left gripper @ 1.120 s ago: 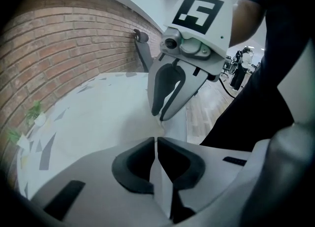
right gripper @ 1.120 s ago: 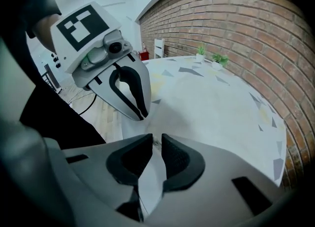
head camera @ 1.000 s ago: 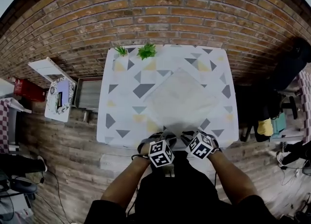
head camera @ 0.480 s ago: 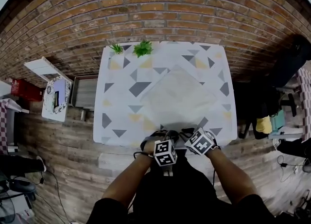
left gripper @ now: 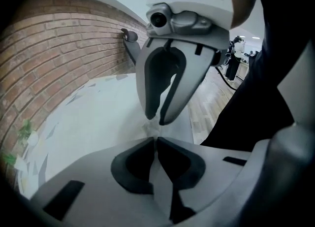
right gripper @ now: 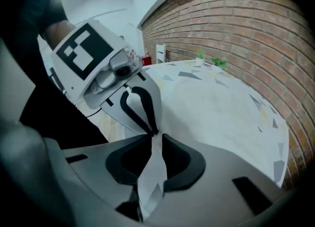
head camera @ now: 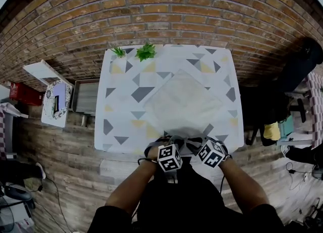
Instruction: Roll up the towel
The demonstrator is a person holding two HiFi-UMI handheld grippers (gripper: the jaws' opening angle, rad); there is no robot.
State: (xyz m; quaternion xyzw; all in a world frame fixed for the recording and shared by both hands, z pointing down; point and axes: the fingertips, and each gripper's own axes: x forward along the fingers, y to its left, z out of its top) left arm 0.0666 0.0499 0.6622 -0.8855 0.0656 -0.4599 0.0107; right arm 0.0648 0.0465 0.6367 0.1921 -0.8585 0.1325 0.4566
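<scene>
**Item 1: towel** (head camera: 184, 103). Pale, thin cloth, spread flat as a diamond on the desk (head camera: 118, 103). One corner points far and one lies at the near edge, straight in front of the person. It has not shifted from a second ago, and no turn of a roll has been formed.

**Item 2: left claw** (left gripper: 155, 139). Its jaws are together. The tips point down at the towel's near corner, where the cloth is puckered into a small ridge. Whether any cloth is nipped between the tips cannot be made out.

**Item 3: right claw** (right gripper: 157, 135). It stands tip to tip with the left claw at the same corner, on its right side.
- Change recorded: the jaws have just been opening. A narrow gap now stands between them, and the desk shows through it.
- The puckered corner sits at the tips rather than between the pads, and no pad is seen pressing cloth.

**Item 4: surroundings.** The desk cover is printed with grey and yellow triangles. Two small plants (head camera: 146, 51) stand at its far left edge.

**Assessment.** Rolling looks not yet begun. The widening right claw is probably readying a fresh bite on the corner, or else letting it go. Either way, the corner must be secured and turned over toward the far side before a first roll can form. The likely hazards are the thin cloth slipping free and the desk cover being pinched along with it.
</scene>
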